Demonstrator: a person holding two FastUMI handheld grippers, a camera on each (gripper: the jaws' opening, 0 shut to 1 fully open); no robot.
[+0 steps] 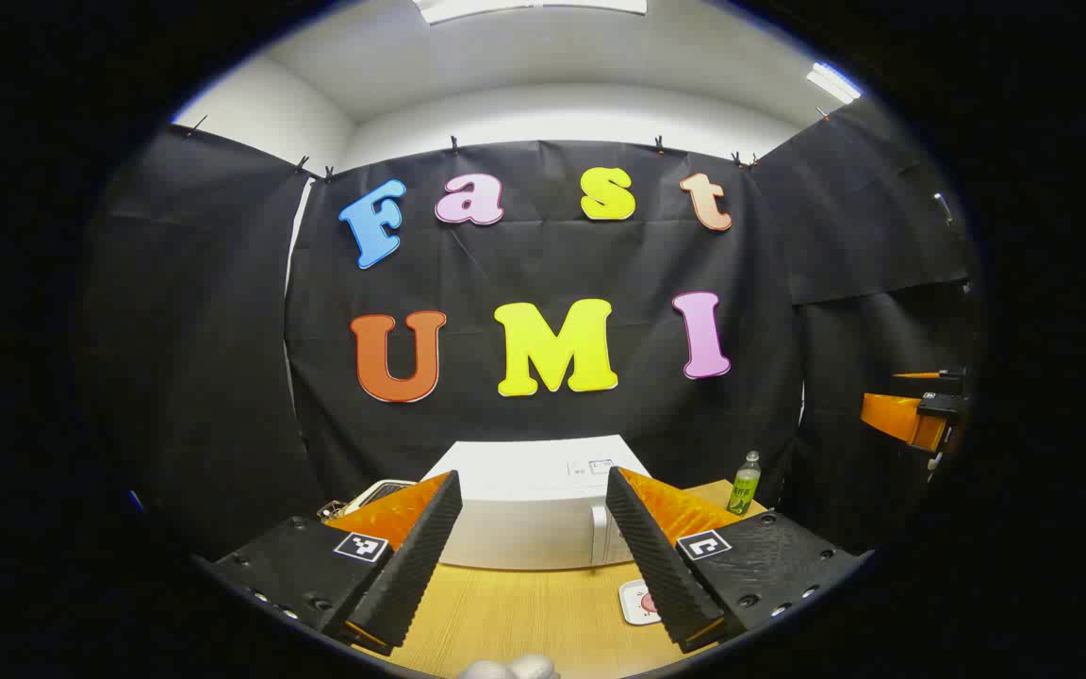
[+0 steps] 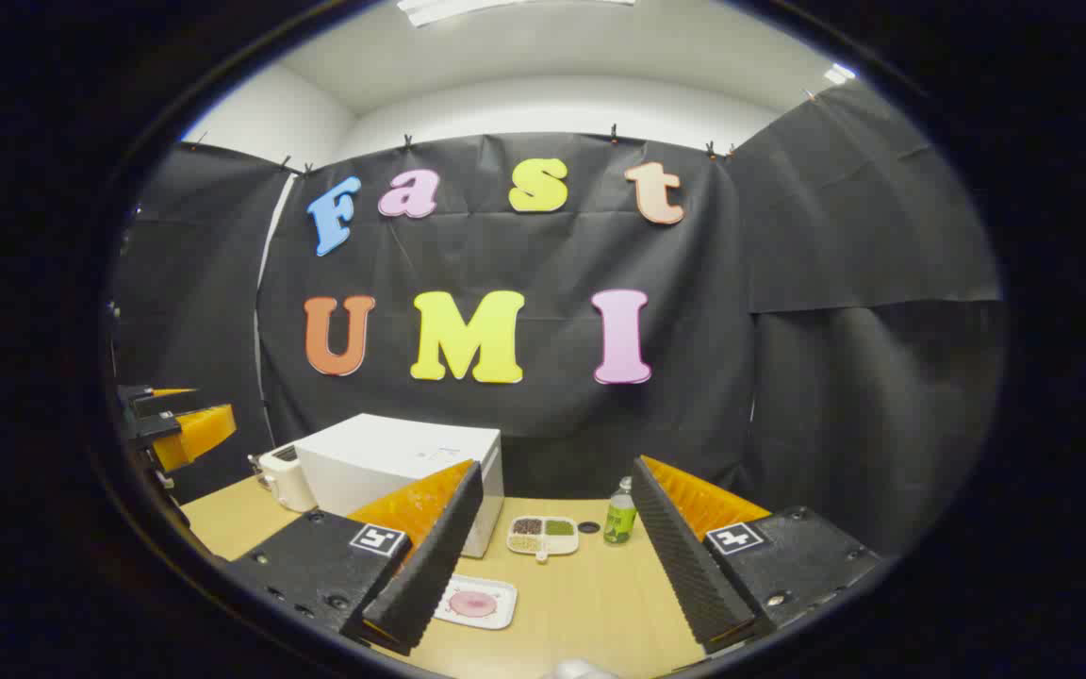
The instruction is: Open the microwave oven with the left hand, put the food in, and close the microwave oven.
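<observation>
- We see the surface carrying everything: light wood, with the white microwave oven at the back against the booth wall, door shut. Task not yet started.
- In the right gripper view the microwave oven sits left of centre, with a pale toaster-like appliance just beside it on its left.
- Food: white tray with a pink round item lies on the surface in front of the microwave's right corner. In the left gripper view it peeks out beside the finger, low right.
- Also there: a divided dish of grains and a green bottle, both near the microwave's right side.
- Left hand-held gripper: fingers spread wide, nothing between them, held above the surface and aimed straight at the microwave front, well apart from it.
- Right hand-held gripper: also wide and empty, hovering level, pointing at the dish and bottle, tray just inside its left finger.
- Risk, our judgement: the door handle is a slim vertical bar at the right edge of the door; an off-centre approach could slip off it or shove the whole oven back.
- Risk: the door's swing direction isn't clear from here; the tray, dish and bottle sit close enough to get knocked.
- Risk: the flat tray gives little edge to pinch; a tilt would slide the food off.
</observation>
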